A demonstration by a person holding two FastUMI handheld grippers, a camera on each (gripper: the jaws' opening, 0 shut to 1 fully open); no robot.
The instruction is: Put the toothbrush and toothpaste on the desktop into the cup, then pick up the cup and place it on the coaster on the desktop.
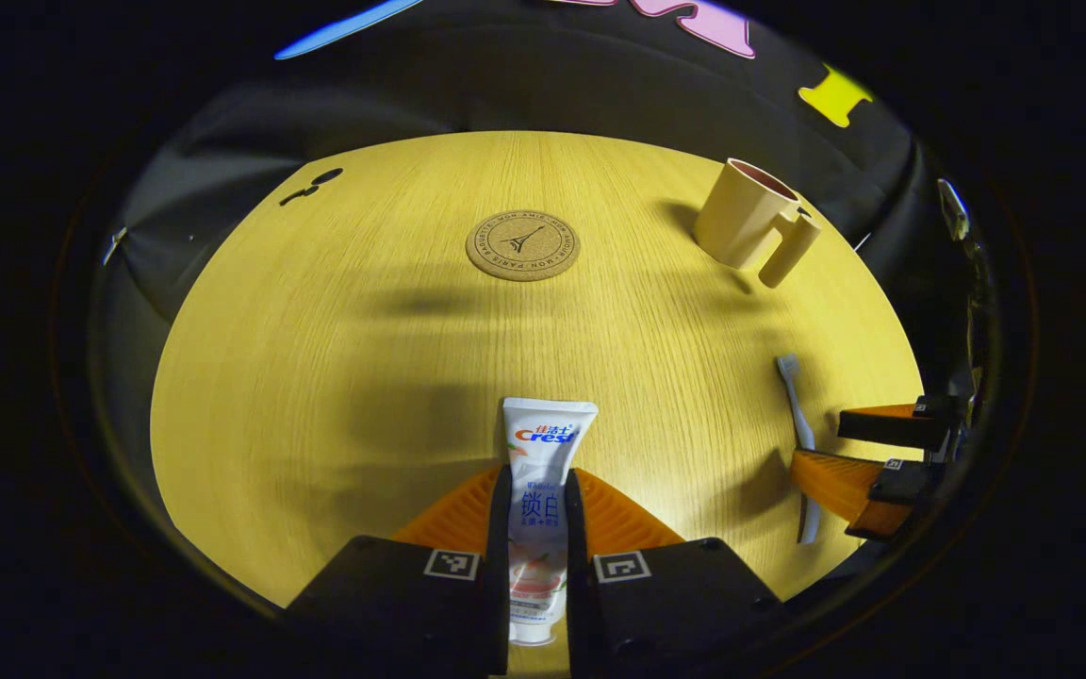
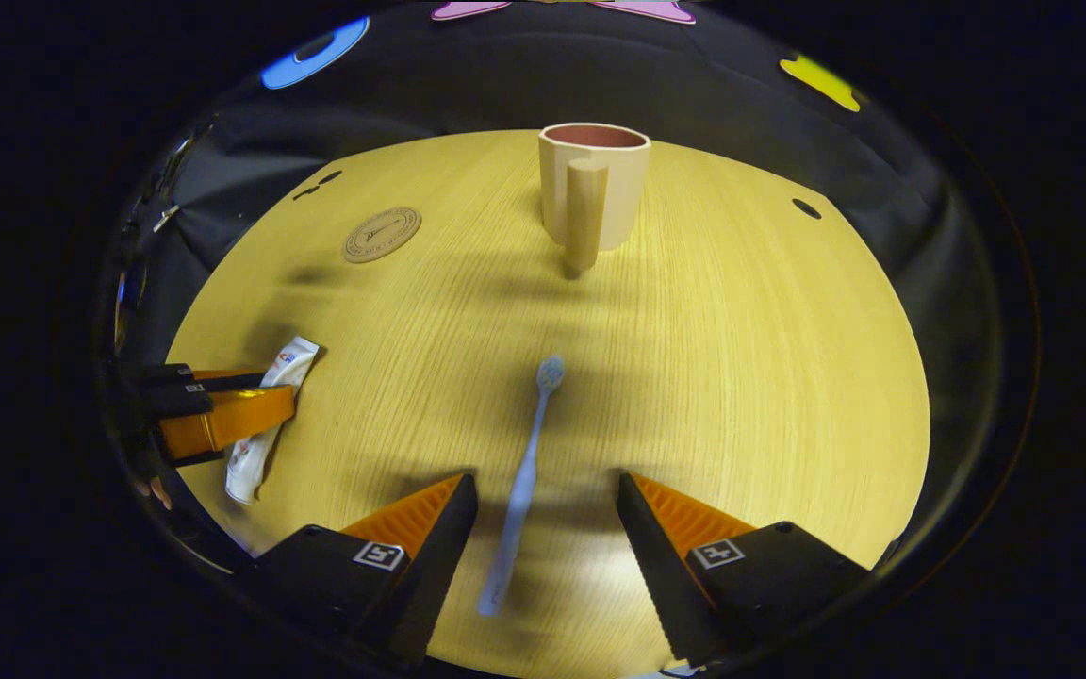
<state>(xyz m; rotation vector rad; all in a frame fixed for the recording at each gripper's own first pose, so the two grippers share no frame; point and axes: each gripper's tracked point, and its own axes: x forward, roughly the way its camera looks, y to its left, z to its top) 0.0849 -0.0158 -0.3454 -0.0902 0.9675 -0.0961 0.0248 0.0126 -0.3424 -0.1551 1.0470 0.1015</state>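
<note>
A white toothpaste tube point(image 1: 543, 443) lies on the wooden table point(image 1: 317, 358), and my left gripper point(image 1: 536, 476) is shut on its lower half. The right gripper view also shows that tube point(image 2: 288, 363) held in the left gripper point(image 2: 279, 389) at the left edge. A pale blue toothbrush point(image 2: 529, 462) lies flat on the table, head pointing away, between the fingers of my right gripper point(image 2: 546, 481), which is open and not touching it. The beige cup point(image 2: 600, 179) stands upright at the far side, handle towards me. The round cork coaster point(image 2: 382, 234) lies far left.
In the left gripper view the coaster point(image 1: 522, 244) sits straight ahead, the cup point(image 1: 746, 212) to its right, and the toothbrush point(image 1: 796, 401) beside the right gripper point(image 1: 818, 445). Small dark holes point(image 2: 805, 208) mark the tabletop near its far edges.
</note>
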